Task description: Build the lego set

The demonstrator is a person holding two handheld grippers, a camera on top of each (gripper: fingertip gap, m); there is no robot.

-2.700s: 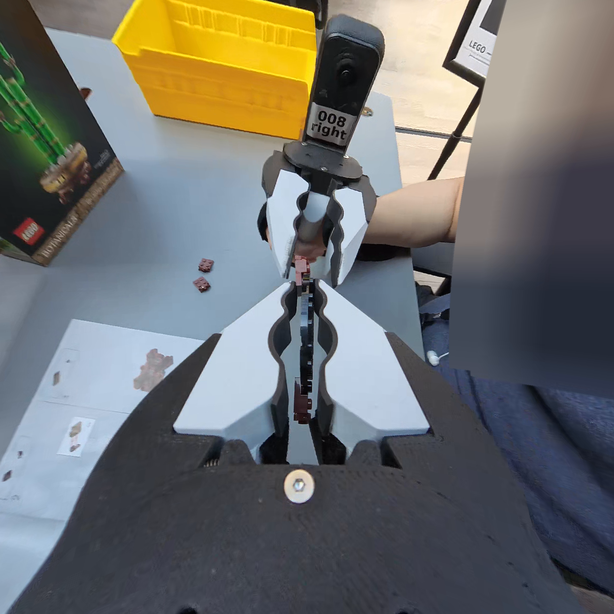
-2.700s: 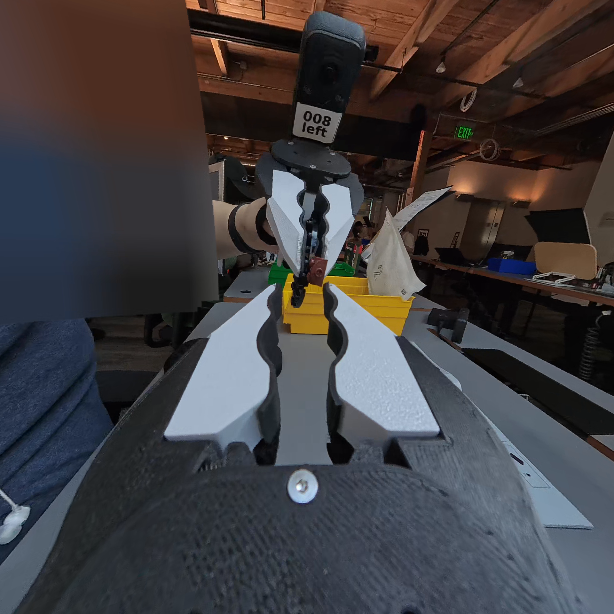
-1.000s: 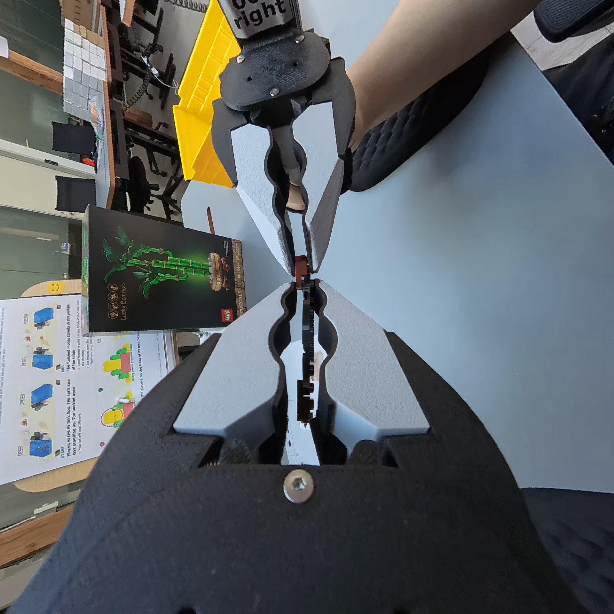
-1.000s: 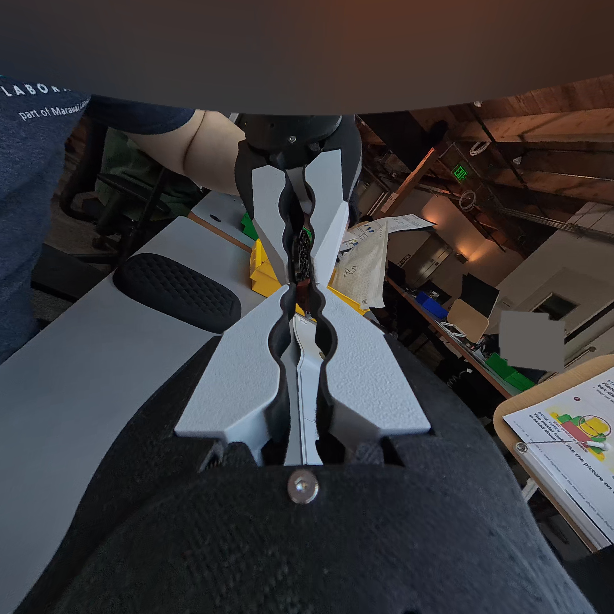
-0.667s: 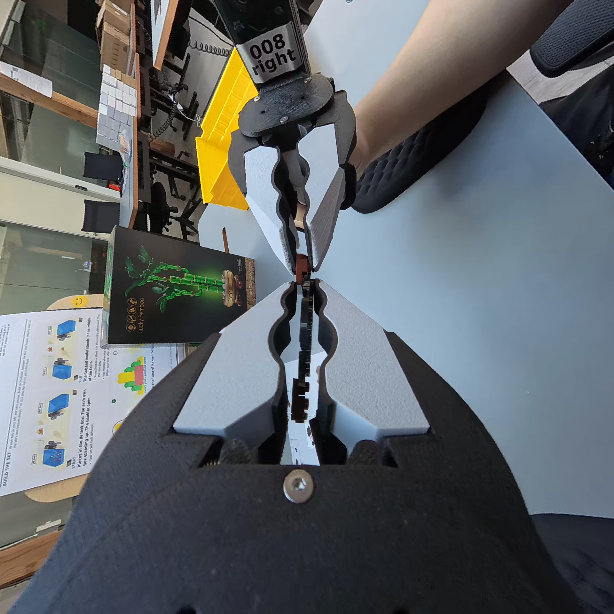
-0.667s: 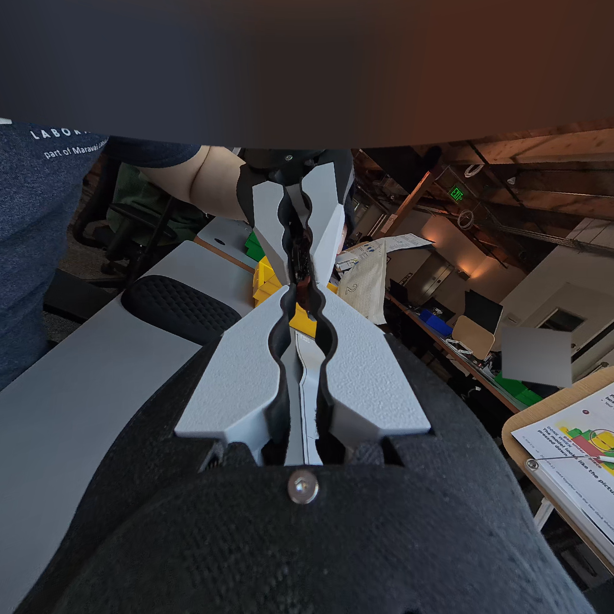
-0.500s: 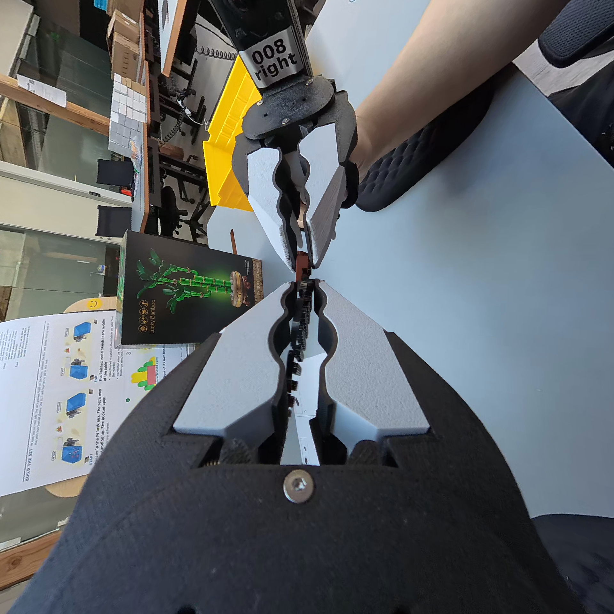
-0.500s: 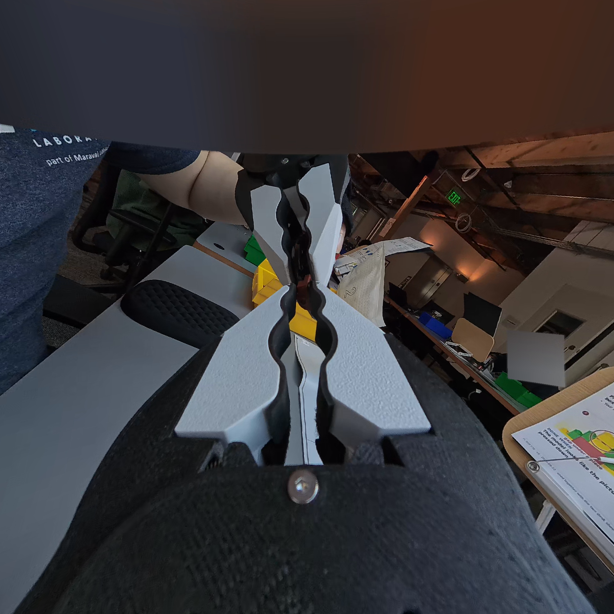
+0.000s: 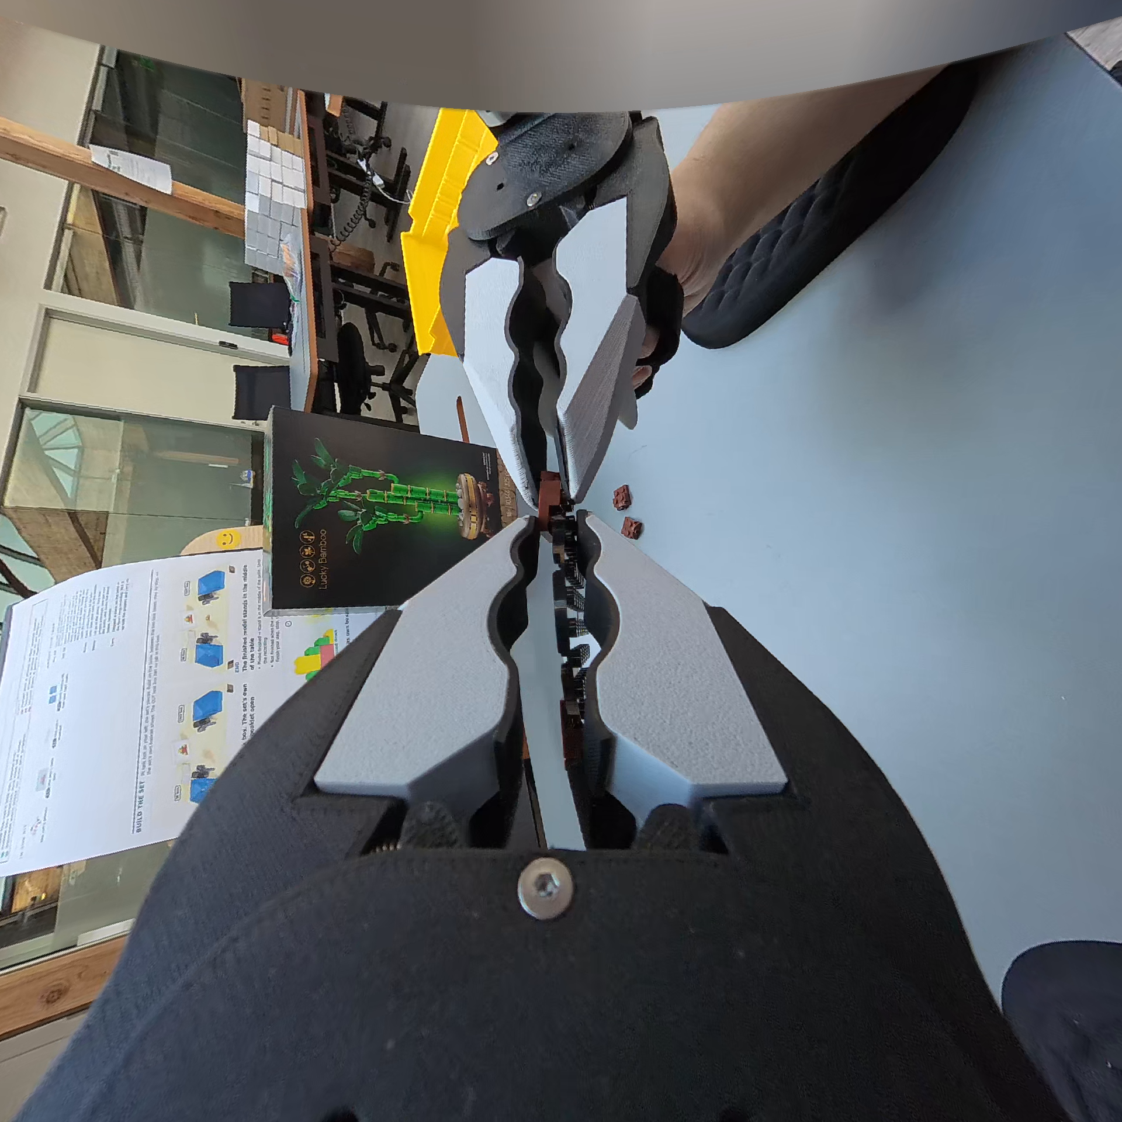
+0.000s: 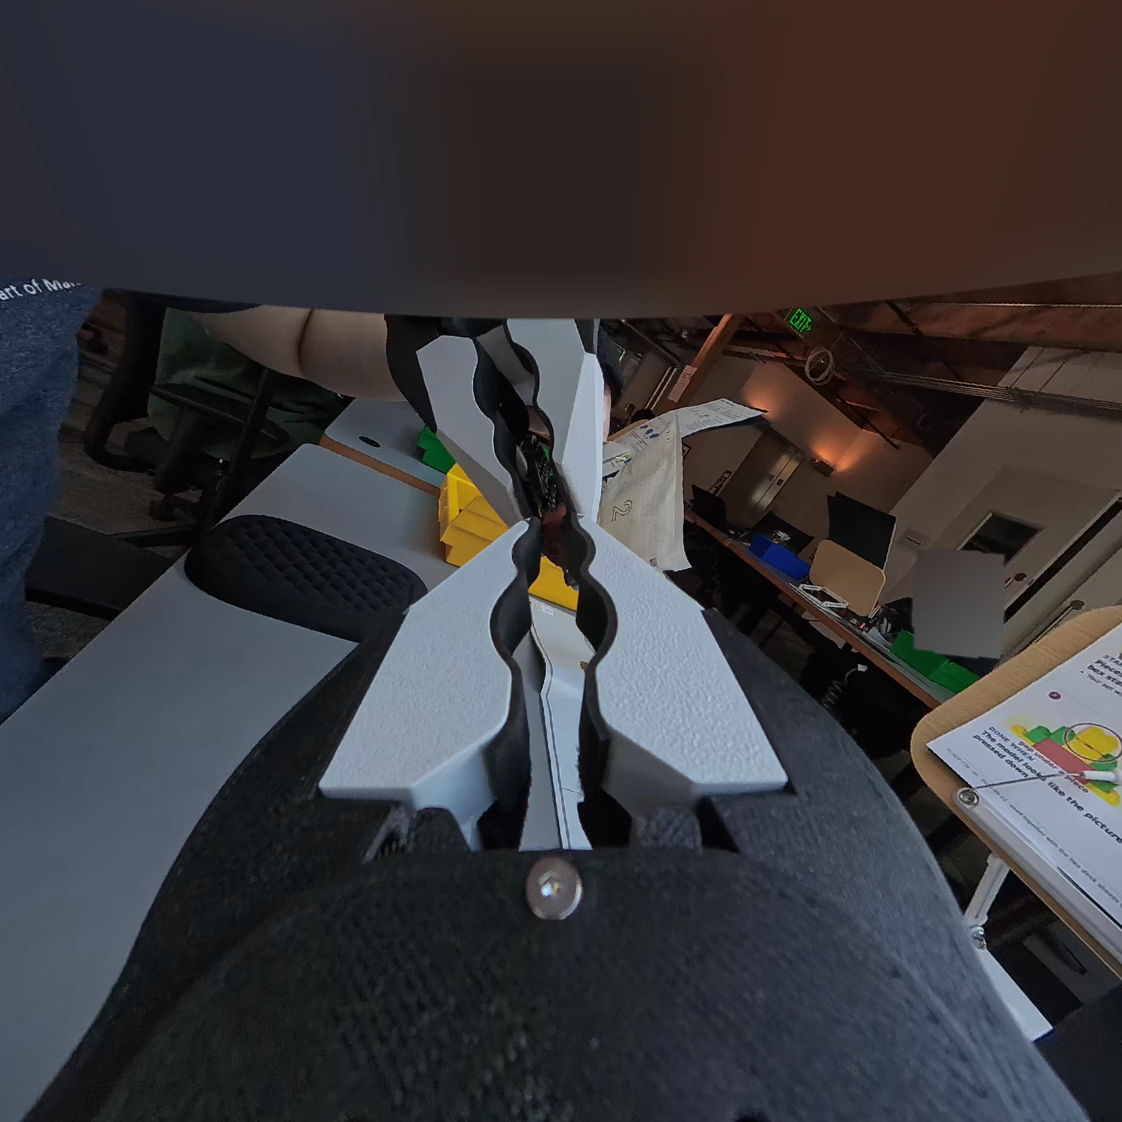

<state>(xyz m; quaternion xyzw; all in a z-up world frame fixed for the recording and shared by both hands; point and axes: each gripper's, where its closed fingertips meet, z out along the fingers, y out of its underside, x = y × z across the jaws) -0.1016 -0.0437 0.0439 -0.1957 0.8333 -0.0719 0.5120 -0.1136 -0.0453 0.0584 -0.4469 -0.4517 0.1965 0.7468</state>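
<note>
In the left wrist view my left gripper [image 9: 558,521] is shut on a black studded lego plate [image 9: 567,607], held edge-on between the fingers, with a brown piece [image 9: 571,734] at its near end. My right gripper [image 9: 555,493] faces it tip to tip and is shut on a small brown brick [image 9: 548,495], which touches the plate's far end. In the right wrist view my right gripper [image 10: 554,525] holds the brown brick [image 10: 554,537] against the plate [image 10: 540,479] in the left gripper [image 10: 546,513]. Both are held above the grey table [image 9: 850,546].
Two loose brown pieces [image 9: 621,496] [image 9: 631,527] lie on the table beyond the tips. The set's box [image 9: 382,516], a yellow bin [image 9: 437,231], a black padded armrest [image 9: 789,243] and a printed instruction sheet [image 9: 121,698] are around. A person's forearm [image 9: 759,170] holds the right gripper. The grippers are tip to tip, or close to it.
Both grippers have stayed tip to tip with the brick against the plate. The pair rolled sideways and swung, so the loose brown pieces came into view. The right gripper looks nearer.
</note>
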